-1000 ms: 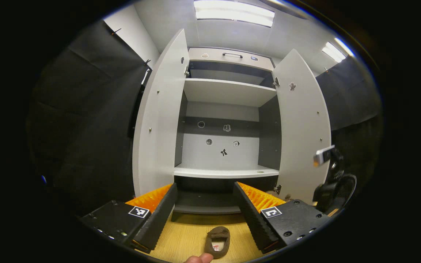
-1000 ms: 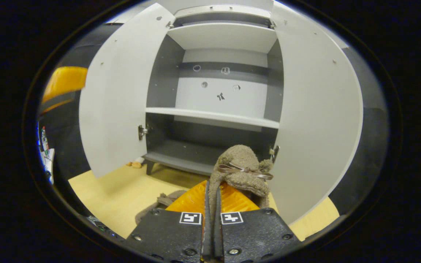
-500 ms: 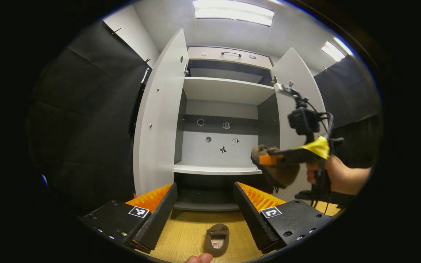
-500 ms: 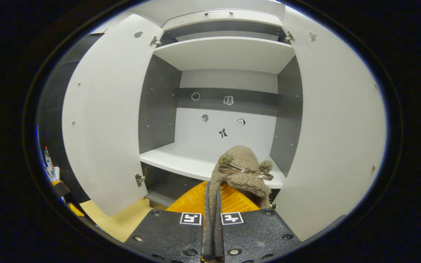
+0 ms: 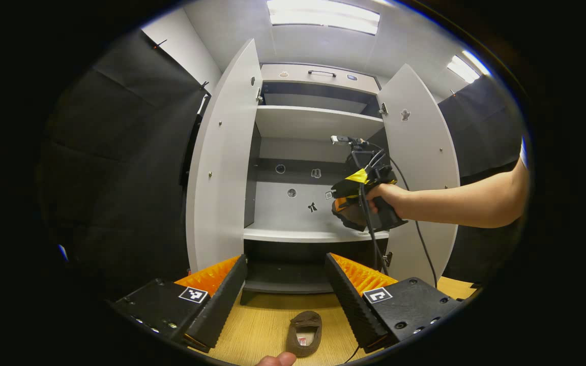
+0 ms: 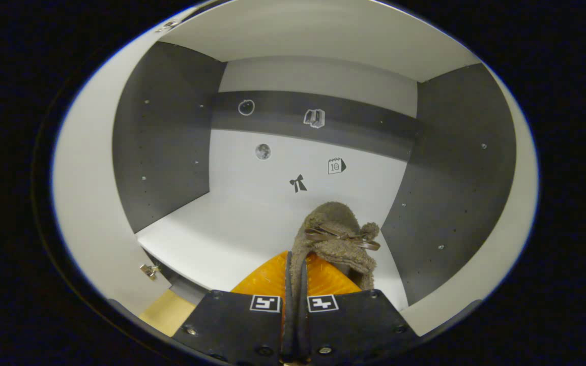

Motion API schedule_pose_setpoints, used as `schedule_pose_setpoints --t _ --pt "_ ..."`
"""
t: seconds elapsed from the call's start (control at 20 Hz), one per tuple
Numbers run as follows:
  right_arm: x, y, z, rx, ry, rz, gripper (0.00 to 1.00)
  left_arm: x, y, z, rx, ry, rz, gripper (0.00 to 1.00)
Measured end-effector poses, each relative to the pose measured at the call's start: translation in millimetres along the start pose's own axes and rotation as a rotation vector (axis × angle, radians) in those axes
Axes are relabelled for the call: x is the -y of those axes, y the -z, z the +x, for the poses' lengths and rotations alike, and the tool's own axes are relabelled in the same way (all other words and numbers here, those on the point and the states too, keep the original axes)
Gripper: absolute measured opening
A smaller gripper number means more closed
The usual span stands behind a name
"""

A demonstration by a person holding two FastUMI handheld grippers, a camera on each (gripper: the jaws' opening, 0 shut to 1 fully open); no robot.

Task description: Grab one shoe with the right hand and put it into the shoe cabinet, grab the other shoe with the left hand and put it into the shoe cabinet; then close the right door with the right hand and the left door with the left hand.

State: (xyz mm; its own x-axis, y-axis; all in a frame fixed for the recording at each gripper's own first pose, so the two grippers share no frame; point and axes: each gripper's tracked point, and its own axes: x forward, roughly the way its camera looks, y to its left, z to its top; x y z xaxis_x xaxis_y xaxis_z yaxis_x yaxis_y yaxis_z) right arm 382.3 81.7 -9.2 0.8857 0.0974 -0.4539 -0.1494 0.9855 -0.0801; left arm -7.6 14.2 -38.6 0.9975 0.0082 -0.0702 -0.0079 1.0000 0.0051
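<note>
R gripper (image 6: 295,264) clamped tight on brown slipper (image 6: 336,239), lower centre of right gripper view, over cabinet's white shelf (image 6: 222,234). L gripper (image 5: 285,290) wide open, nothing held; 2nd slipper (image 5: 304,333) on floor, bottom centre

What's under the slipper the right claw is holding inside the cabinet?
The white middle shelf lies bare below the held slipper, with stickers on the back panel behind. The patch directly beneath the slipper and right claw is covered.
</note>
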Motion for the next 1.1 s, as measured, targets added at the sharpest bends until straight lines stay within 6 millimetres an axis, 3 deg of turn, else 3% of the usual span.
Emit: schedule_pose_setpoints --t 0.25,0.45,0.75,0.8,0.9,1.0,1.05,1.1 --pt "0.8 23.5 35.7 -0.118 0.026 -0.017 0.06 -9.1 -0.7 -0.9 0.006 -0.021 0.005 0.95" --pt "-14.6 34.6 44.6 -0.177 0.007 -0.036 0.06 -13.8 2.3 1.4 -0.008 -0.032 0.003 0.95" --pt "-9.9 33.6 47.0 -0.187 0.065 -0.065 0.07 -14.2 -0.3 -2.6 0.002 -0.033 -0.004 0.95" --pt "-11.7 33.8 45.3 -0.190 0.054 -0.068 0.12 -14.5 -1.6 -3.3 0.004 -0.033 -0.004 0.95" --pt "-11.2 32.5 39.2 -0.190 0.060 -0.072 0.29 -14.7 -4.0 -3.2 0.012 -0.031 -0.001 0.95" --pt "-16.1 31.3 28.1 -0.193 0.043 -0.078 0.38 -13.7 -5.6 -4.3 0.015 -0.028 -0.001 0.95" --pt "-21.1 31.2 20.9 -0.195 0.021 -0.081 0.51 -13.0 -5.6 -5.1 0.016 -0.026 -0.004 0.95" --pt "-24.6 30.8 10.9 -0.196 0.005 -0.083 0.42 -12.4 -6.0 -4.8 0.017 -0.024 -0.006 0.95"
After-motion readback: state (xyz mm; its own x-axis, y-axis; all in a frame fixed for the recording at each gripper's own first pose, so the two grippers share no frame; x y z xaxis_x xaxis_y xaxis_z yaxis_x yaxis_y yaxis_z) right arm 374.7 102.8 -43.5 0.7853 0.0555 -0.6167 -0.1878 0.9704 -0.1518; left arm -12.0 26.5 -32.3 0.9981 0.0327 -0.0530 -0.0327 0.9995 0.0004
